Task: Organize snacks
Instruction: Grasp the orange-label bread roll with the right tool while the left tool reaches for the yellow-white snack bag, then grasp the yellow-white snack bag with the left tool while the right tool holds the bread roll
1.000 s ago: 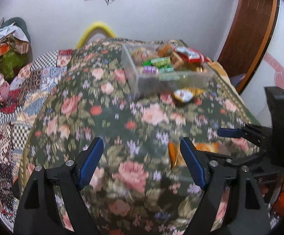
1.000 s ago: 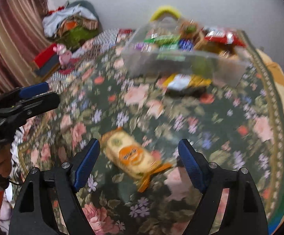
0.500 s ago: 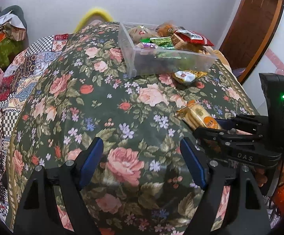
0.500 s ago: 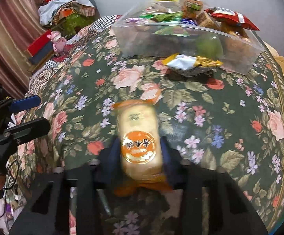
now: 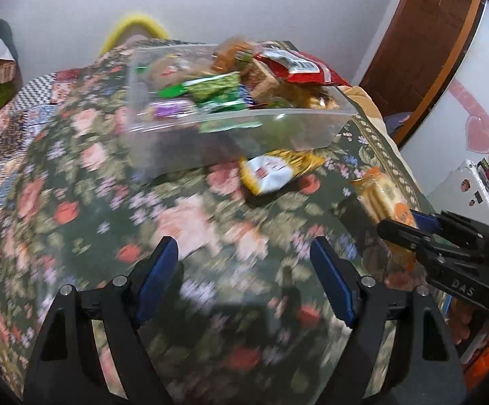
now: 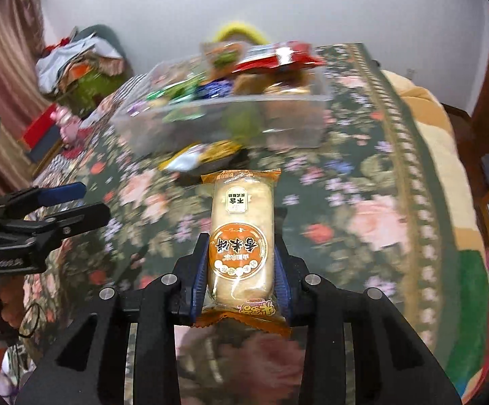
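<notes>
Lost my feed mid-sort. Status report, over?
Right hand-held gripper shut on orange-labelled rice cracker packet, held above the bedspread. Left hand-held gripper open, empty. Clear plastic snack bin ahead; yellow-white snack packet lies before it.

This is a bedroom in a home. The work surface is a bed (image 5: 75,175) spread with a dark green floral blanket (image 6: 362,202), and a patchwork quilt (image 5: 11,125) shows at its side. Folded clothes and fabrics (image 6: 75,64) are heaped against the plain white wall (image 5: 278,6). A striped curtain (image 6: 4,77) hangs at one edge, and a brown wooden door (image 5: 423,54) stands in the corner. Pink heart decorations (image 5: 487,131) are stuck on a pale surface beside the door. A small pink toy (image 6: 65,125) lies near the bed's edge.
</notes>
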`<state>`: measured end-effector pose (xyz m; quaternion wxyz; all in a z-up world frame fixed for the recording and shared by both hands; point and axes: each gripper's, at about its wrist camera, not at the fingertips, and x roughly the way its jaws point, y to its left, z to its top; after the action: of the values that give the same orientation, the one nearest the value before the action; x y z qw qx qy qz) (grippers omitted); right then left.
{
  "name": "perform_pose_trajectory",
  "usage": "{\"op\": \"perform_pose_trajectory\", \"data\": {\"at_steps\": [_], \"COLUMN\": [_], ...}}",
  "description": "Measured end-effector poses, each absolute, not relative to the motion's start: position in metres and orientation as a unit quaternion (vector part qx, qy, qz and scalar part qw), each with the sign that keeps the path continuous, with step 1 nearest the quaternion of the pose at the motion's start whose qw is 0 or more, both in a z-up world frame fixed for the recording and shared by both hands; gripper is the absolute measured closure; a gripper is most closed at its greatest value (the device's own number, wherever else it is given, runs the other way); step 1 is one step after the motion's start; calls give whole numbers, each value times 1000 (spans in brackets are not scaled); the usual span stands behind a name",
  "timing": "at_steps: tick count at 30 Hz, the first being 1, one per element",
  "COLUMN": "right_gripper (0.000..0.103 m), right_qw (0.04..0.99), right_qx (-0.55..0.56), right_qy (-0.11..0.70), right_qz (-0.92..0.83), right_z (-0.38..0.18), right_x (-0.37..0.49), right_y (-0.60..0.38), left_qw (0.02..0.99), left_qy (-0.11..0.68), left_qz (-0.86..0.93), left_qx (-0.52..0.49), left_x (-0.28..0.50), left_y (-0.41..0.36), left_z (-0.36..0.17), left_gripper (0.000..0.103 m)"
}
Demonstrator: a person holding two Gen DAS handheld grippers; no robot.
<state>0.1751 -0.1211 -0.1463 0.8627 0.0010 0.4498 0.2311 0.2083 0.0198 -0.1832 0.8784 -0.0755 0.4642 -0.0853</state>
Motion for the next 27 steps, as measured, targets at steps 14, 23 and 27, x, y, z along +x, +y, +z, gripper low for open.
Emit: {"op": "perform_pose_trajectory", "data": {"at_steps": [14, 23, 27], "right_gripper": [71, 71, 71], "right_qw": [864, 860, 860], "right_qx": [37, 43, 40], "right_qy": [452, 458, 458], "right_qz": [219, 221, 223], "right_z": [-156, -163, -162], "right_x": [200, 208, 207], "right_y": [-147, -145, -143], "left_qw": [862, 872, 873], "left_qy": [500, 481, 478], "left_qz": [-70, -75, -87], "left_qx": [-47, -50, -54], "left_x": [299, 314, 310], "left_y": [-24, -30, -29], "left_z": [-221, -224, -224], "left_gripper": [20, 32, 50]}}
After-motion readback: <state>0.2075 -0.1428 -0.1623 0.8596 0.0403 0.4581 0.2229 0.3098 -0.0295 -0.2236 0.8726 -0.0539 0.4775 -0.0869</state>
